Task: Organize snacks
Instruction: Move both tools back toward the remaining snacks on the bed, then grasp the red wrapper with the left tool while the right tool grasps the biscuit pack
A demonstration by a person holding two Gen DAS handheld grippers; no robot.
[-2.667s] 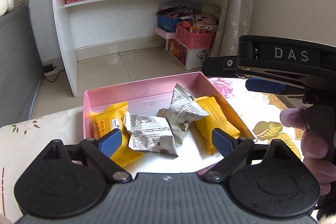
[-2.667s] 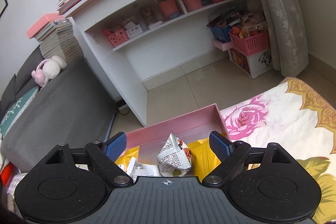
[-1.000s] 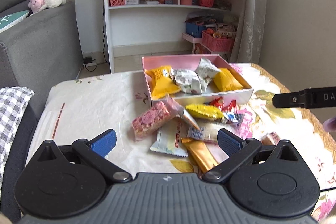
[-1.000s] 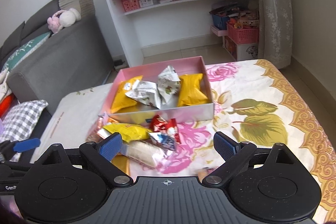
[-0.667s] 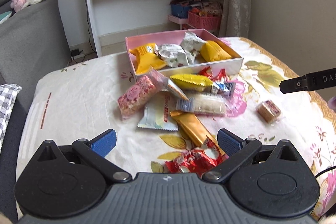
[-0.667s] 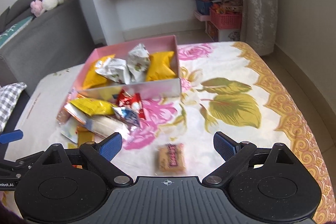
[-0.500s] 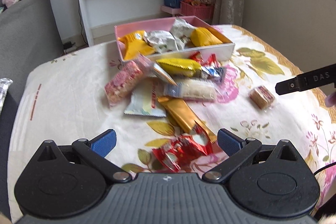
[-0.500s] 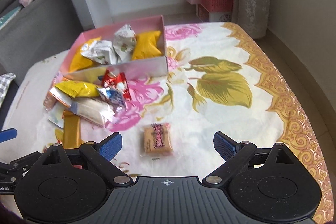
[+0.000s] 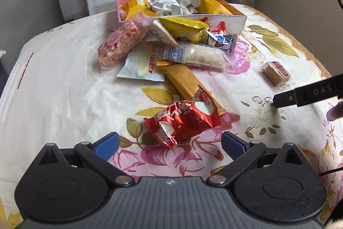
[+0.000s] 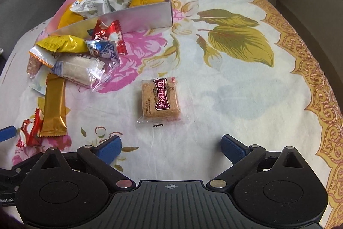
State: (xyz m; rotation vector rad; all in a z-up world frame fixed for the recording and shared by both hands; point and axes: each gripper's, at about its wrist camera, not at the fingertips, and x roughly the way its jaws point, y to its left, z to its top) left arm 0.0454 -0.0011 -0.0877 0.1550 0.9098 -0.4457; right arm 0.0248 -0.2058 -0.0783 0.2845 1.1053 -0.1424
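You have pulled both grippers back from the pink box [image 9: 223,19] since 2.7 seconds ago, when each hung right over it. Your left gripper [image 9: 170,144] now hovers low over the flowered tablecloth [image 9: 53,89] with its jaws wide apart and empty, and the red snack packet [image 9: 182,119] lies just ahead at 12 o'clock, between the blue fingertips [image 9: 106,145]. Half a second ago that packet sat partly under the gripper body; now it shows whole.

Your right gripper [image 10: 171,148] is also spread open, holding nothing. The square brown biscuit pack [image 10: 159,100] lies at 12 o'clock from it, closer and larger than half a second ago, apart from the other snacks.

The box sits at the far edge, at 11 o'clock in the right wrist view, with two yellow and two white packets inside as before. The loose pile has not shifted: the gold bar [image 9: 184,83] touches the red packet, the clear-wrapped white bar [image 9: 197,56] lies across its far end, and the pink crispy bar [image 9: 122,42] and yellow packet [image 9: 184,28] lie against the box's near wall.
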